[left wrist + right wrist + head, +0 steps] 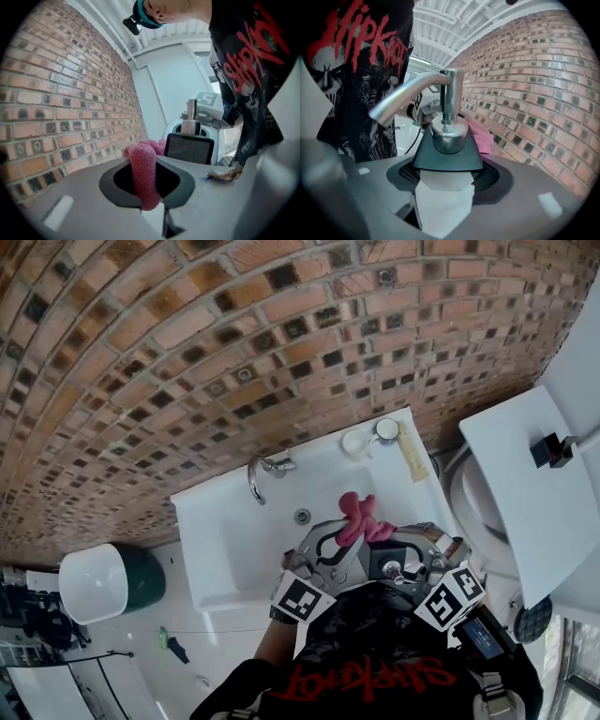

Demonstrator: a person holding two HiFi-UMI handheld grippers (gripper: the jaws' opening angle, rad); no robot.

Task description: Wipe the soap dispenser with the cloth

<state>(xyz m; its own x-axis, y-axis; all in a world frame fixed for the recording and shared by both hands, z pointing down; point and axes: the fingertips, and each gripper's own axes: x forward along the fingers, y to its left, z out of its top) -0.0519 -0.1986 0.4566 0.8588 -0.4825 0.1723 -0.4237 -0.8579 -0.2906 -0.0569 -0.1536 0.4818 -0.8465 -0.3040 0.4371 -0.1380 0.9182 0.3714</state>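
Note:
My left gripper (339,538) is shut on a pink cloth (357,516), which stands up out of its jaws over the front of the sink. In the left gripper view the cloth (143,171) hangs folded between the jaws of the left gripper (149,190). My right gripper (405,557) is shut on the soap dispenser (394,570), close beside the cloth. In the right gripper view the soap dispenser (446,159) has a white body, black shoulder and chrome pump, upright in the right gripper (446,185); the cloth (482,136) lies just behind it.
A white sink (220,540) with a chrome faucet (259,474) is set against a brick-tile wall. A white cup (356,442), a round tin (386,430) and a tube (412,454) sit at its back right. A toilet (480,495) is to the right, a white bin (94,583) to the left.

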